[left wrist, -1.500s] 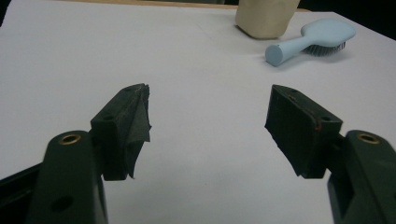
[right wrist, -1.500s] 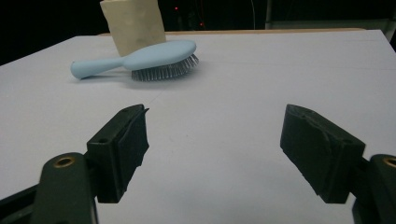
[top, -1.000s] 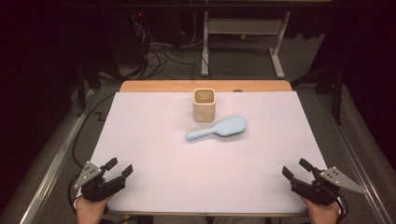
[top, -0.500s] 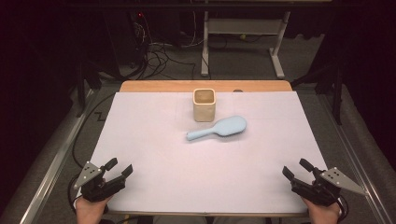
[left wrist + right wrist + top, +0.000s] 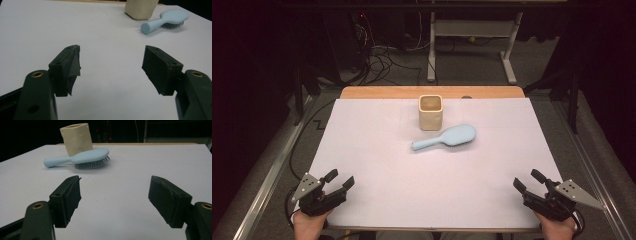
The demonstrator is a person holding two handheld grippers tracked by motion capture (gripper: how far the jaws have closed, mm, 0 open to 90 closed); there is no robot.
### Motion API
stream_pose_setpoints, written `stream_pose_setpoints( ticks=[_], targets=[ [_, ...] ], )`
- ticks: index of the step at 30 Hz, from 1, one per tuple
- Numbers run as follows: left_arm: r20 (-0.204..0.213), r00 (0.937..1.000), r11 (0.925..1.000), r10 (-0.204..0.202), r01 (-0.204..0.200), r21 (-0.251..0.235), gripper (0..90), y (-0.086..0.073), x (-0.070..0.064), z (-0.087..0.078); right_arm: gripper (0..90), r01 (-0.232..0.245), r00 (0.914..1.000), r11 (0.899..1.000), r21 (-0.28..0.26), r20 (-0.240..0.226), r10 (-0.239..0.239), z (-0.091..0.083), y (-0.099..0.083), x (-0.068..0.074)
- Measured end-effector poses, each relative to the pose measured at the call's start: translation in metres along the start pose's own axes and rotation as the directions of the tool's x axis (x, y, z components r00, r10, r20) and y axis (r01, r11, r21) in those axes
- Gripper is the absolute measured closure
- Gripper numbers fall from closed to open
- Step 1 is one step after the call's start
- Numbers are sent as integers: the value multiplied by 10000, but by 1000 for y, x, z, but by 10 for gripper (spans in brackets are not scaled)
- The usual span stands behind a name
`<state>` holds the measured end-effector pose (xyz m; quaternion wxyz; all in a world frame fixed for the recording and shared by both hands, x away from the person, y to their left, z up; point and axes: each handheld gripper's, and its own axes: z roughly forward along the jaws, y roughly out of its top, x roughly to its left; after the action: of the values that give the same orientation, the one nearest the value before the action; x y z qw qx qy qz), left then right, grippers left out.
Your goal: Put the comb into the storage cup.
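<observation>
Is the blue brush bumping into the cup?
Apart. In the high view a strip of white table cover shows between the brush and the cup; the brush lies just in front of the cup and to its right.

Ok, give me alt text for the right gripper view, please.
A light blue hairbrush lies bristles-down on a white table, handle pointing left, just in front of a beige cup. The right tool sits open and empty in the foreground.
</observation>
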<state>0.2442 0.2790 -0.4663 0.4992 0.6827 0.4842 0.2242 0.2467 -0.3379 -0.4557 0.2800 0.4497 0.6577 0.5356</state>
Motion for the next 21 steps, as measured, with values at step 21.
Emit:
stream_pose_setpoints(
  ticks=[21],
  targets=[
    [97, 10000, 10000, 20, -20, 8, 312, 1, -1, 1, 287, 60, 9999, 9998, -182, -155, -63, 7, 5, 2]
  ],
)
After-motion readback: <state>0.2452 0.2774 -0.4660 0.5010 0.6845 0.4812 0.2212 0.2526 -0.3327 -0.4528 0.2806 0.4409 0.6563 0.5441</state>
